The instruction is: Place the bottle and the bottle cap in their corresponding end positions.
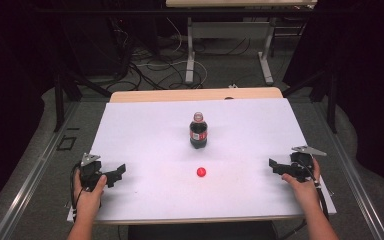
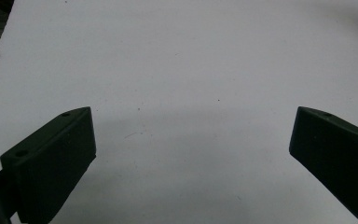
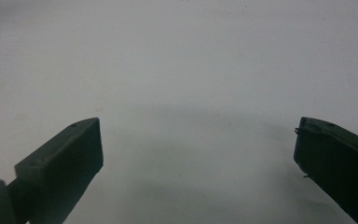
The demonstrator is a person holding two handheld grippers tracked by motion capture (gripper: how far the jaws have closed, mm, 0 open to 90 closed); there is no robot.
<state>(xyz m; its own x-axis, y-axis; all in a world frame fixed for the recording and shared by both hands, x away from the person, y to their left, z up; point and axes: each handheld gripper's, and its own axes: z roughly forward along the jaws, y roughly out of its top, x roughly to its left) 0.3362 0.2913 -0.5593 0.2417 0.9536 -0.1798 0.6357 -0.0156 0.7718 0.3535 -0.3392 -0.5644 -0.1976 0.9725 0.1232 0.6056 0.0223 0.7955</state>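
A small dark cola bottle [image 1: 198,131] with a red label stands upright and uncapped near the middle of the white table [image 1: 145,130]. Its red cap [image 1: 201,172] lies on the table just in front of it. My left gripper [image 1: 119,172] rests near the front left of the table, jaws wide apart over bare white surface [image 2: 191,135]. My right gripper [image 1: 275,166] sits near the front right edge, also open with nothing between its jaws [image 3: 198,144]. Both grippers are well away from the bottle and cap.
The table's wooden far edge [image 1: 195,94] shows beyond the white surface. Behind it the floor holds loose cables [image 1: 155,70] and the legs of another table [image 1: 190,55]. Dark curtains flank both sides.
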